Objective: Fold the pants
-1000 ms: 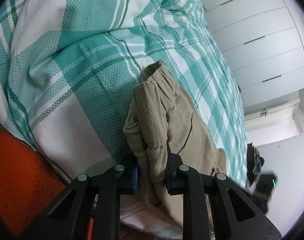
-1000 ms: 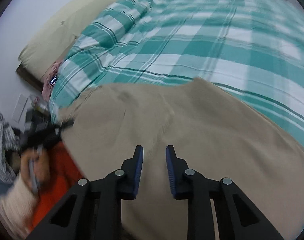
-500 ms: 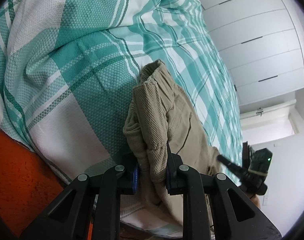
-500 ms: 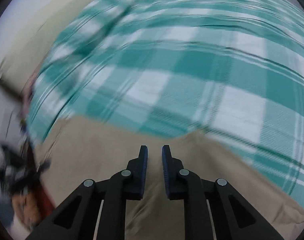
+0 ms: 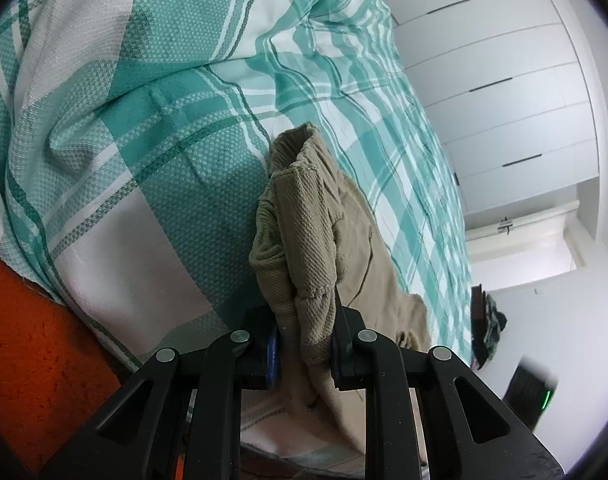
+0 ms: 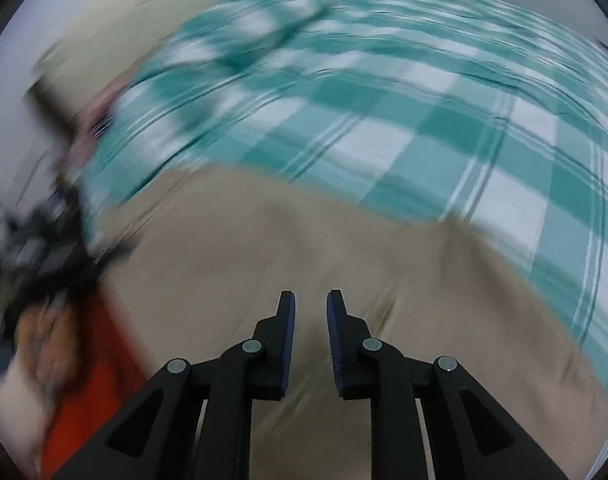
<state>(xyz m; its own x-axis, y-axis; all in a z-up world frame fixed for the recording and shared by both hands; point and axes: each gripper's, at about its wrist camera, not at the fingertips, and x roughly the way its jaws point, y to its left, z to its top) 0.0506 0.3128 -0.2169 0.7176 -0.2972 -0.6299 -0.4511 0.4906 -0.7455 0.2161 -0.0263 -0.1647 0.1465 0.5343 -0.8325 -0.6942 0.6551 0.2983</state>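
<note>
On the bed (image 5: 152, 168), covered by a teal-and-white plaid spread, the khaki pants (image 5: 304, 236) lay along the near edge, above an orange floor covering (image 5: 36, 344). The left gripper (image 5: 304, 344) was clamped on a bunched fold of the pants' ribbed fabric, which rose upright from between its pads while the rest of the garment trailed away flat across the spread toward the white wardrobe (image 5: 496, 92). In the blurred right wrist view, the right gripper (image 6: 310, 320) hovered over a broad flat span of the pants (image 6: 304, 240); its jaws stood a narrow gap apart, having just been opening slightly, with nothing held between the pads. No containers were in view.
</note>
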